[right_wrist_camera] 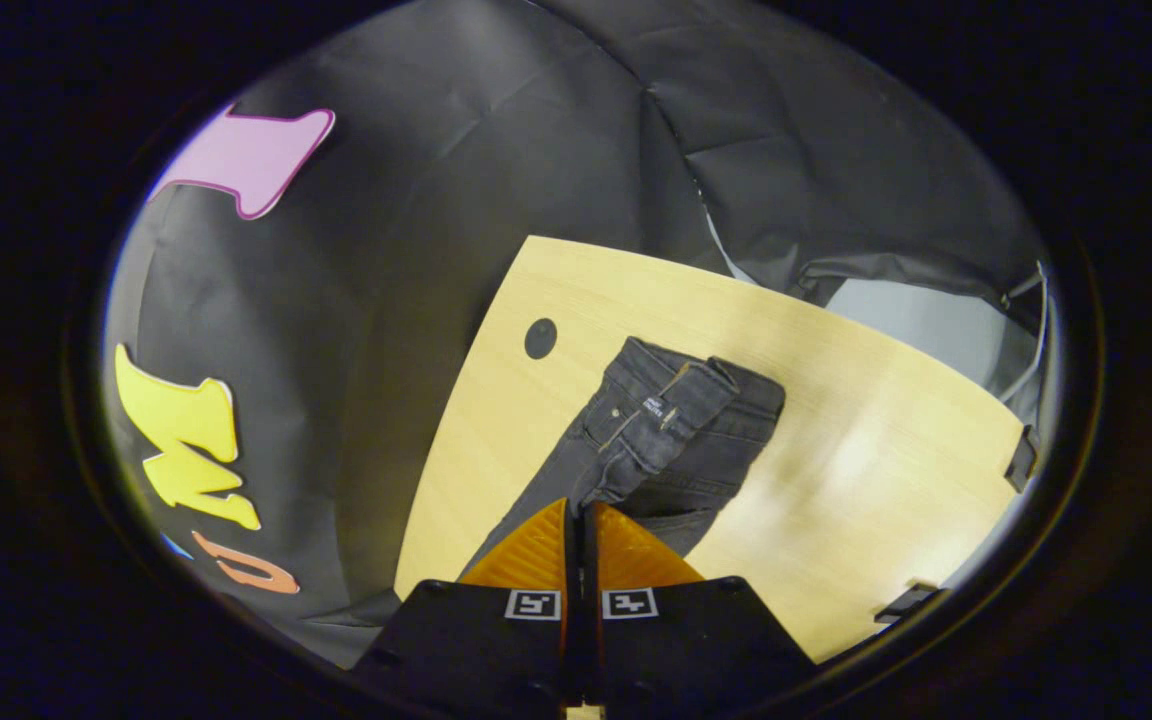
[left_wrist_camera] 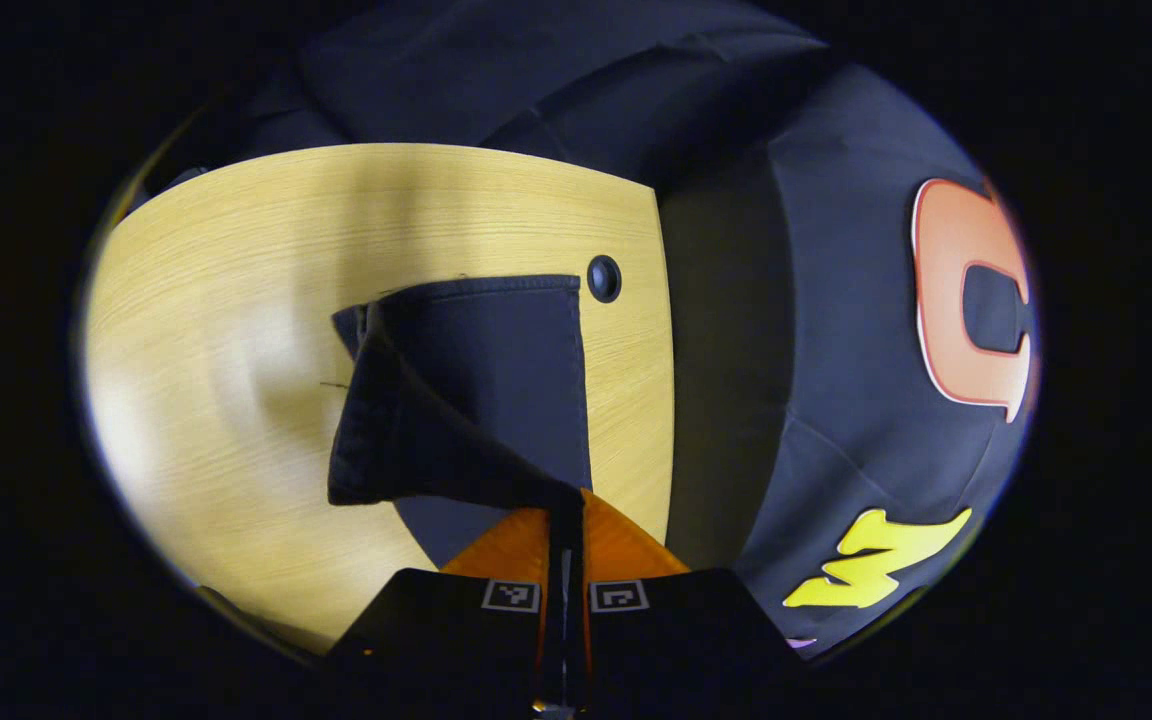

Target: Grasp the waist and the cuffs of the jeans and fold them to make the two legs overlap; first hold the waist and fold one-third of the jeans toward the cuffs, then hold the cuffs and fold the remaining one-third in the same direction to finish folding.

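In the left gripper view, dark jeans (left_wrist_camera: 496, 370) lie on the light wooden table (left_wrist_camera: 216, 300), with a stitched cuff hem (left_wrist_camera: 481, 286) at the far end. My left gripper (left_wrist_camera: 566, 505) is shut on a fold of the denim. That fold rises off the table and drapes to the left. In the right gripper view, the jeans (right_wrist_camera: 676, 440) run away from me to the waistband (right_wrist_camera: 671, 400), which shows a button and a label. My right gripper (right_wrist_camera: 579, 510) is shut on the near edge of the fabric, orange fingers (right_wrist_camera: 536, 550) pressed together.
A round dark cable hole (left_wrist_camera: 604, 278) (right_wrist_camera: 540, 338) sits in the table beside the jeans, close to the table's edge (left_wrist_camera: 666, 400). Past that edge hangs the black cloth wall. Two black clips (right_wrist_camera: 1018, 455) sit on the table's far edge in the right gripper view.
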A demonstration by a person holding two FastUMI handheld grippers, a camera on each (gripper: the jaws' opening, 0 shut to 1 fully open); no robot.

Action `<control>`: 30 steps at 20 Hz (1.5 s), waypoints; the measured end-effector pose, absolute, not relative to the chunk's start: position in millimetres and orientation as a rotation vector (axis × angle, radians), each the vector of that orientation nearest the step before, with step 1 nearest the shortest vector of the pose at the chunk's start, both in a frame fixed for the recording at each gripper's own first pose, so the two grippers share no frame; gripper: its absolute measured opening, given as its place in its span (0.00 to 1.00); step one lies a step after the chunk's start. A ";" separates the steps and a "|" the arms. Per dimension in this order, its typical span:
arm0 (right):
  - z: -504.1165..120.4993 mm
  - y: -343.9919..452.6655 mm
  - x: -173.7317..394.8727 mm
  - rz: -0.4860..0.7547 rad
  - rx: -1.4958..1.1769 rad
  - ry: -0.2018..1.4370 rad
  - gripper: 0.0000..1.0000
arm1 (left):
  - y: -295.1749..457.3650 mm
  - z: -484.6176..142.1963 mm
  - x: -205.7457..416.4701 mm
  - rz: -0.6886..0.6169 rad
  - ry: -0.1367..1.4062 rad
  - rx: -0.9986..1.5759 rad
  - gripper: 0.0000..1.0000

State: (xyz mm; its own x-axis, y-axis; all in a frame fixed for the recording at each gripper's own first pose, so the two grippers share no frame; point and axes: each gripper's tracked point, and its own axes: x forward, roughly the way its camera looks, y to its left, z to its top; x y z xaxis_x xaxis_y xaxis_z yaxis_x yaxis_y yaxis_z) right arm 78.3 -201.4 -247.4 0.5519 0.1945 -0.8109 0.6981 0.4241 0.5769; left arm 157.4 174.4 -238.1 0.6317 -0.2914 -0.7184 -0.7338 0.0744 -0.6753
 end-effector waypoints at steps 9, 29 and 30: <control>-326.6 -199.8 139.6 -0.420 1.080 0.993 0.00 | 163.4 -326.9 216.3 0.413 1.068 -1.340 0.05; -282.9 -212.7 168.7 -0.326 0.835 0.786 0.84 | 170.5 -211.4 305.2 0.267 0.972 -1.043 0.99; -270.9 -212.0 165.0 -0.299 0.743 0.770 0.75 | 169.9 -185.4 313.6 0.237 0.923 -0.969 0.99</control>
State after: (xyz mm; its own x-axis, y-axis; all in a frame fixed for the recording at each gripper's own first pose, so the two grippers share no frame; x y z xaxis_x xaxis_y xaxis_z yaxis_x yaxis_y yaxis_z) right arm 165.0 -212.0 -270.9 0.6929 0.0164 -0.7209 0.4987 0.7112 0.4954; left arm 313.6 169.9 -185.4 0.6115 -0.2124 -0.7622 -0.5530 0.5742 -0.6037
